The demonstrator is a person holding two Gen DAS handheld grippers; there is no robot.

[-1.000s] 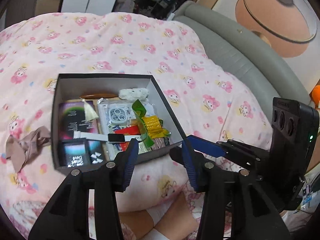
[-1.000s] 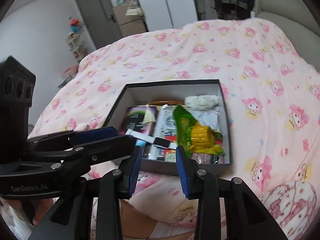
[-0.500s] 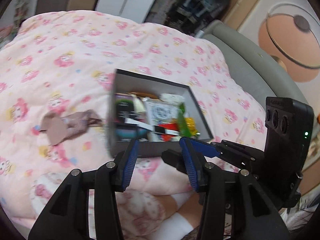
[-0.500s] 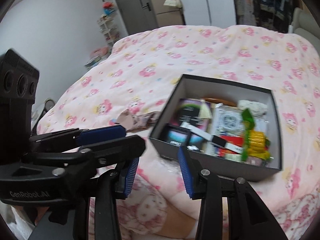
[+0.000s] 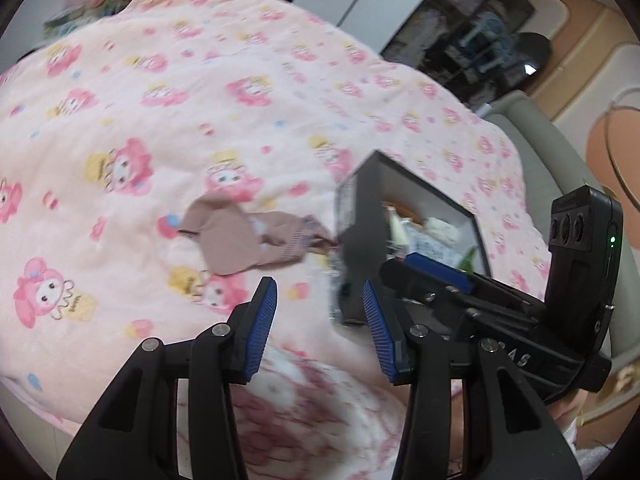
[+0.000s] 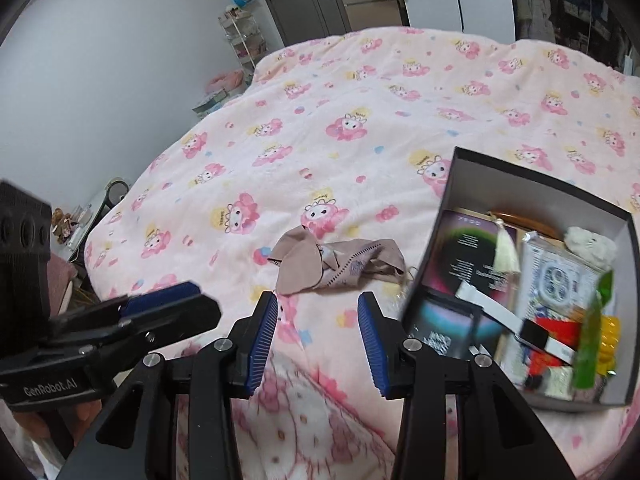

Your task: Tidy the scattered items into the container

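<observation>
With both the left gripper (image 5: pixel 318 320) and right gripper (image 6: pixel 318 332) held apart and empty, the beige sock (image 6: pixel 336 266), lying crumpled on the bed (image 6: pixel 360 128) just beside the black box (image 6: pixel 452 208), is best pinched at its bunched middle so that all layers are lifted together.

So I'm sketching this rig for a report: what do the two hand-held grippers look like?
Both match: the left hand-held gripper and right hand-held gripper have matte black angular fingers with silver screws and ribbed blue pads. Each carries a black camera block; the left one reads "GenRobot.AI", the right one shows a green light.
</observation>
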